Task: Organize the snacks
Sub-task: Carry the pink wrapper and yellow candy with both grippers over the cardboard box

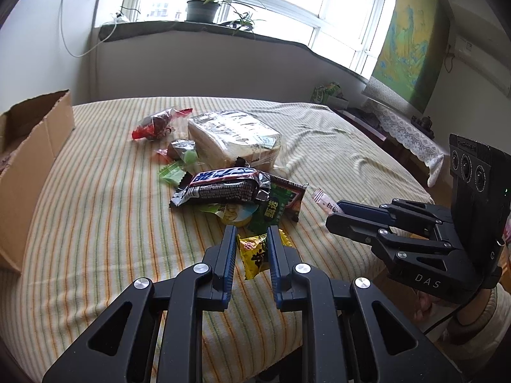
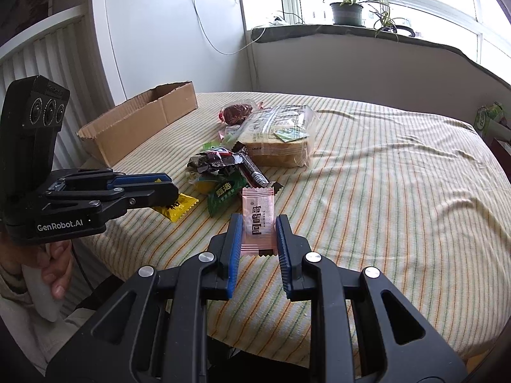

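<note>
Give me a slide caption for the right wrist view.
Right gripper clamps a pink snack packet while left gripper grips a yellow packet.

Two grippers are showing, the left gripper [image 1: 252, 239] and the right gripper [image 2: 259, 226]. One cardboard box [image 2: 140, 124] is sitting on the bed [image 2: 383, 191]. One bread loaf bag [image 1: 233, 137], one yellow packet [image 1: 254, 255] and one pink packet [image 2: 258, 223] are showing.
</note>
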`<act>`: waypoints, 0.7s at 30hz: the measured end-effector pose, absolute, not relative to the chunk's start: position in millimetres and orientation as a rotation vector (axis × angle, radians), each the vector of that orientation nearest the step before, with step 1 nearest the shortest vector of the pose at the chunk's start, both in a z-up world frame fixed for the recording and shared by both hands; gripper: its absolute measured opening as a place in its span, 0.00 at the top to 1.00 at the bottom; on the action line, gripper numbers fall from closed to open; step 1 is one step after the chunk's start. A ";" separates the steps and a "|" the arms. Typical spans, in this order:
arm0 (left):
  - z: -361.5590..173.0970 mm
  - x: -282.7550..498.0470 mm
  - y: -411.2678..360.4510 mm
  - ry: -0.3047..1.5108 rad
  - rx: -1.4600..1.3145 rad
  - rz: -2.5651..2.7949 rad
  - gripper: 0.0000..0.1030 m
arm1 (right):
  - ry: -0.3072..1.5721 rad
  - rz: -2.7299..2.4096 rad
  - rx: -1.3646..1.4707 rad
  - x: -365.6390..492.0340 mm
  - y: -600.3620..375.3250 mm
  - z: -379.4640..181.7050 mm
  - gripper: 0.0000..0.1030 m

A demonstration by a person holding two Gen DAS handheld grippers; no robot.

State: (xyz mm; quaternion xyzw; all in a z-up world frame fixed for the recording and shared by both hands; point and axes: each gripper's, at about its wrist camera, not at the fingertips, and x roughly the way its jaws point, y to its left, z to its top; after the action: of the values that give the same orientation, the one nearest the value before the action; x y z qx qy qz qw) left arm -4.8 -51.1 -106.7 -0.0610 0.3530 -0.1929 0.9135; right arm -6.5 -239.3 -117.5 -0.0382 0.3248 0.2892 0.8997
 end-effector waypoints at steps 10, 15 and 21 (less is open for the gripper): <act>-79.5 -8.2 -36.0 0.639 -0.134 -0.368 0.83 | 0.599 0.616 -0.055 1.4 -217.5 -85.9 0.79; -43.5 -5.0 -16.0 0.537 -0.143 -0.351 0.83 | 0.500 0.622 -0.113 6.6 -193.9 -41.0 0.79; 0.2 -5.6 15.6 0.425 -0.139 -0.318 0.83 | 0.408 0.625 -0.176 5.5 -160.1 4.0 0.79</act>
State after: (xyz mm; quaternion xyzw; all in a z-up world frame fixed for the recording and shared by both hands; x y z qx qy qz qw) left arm -5.6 15.6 0.2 -0.0689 0.2100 -0.1571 0.9625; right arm 5.5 -160.1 4.0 -0.0859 0.1991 0.3050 0.9274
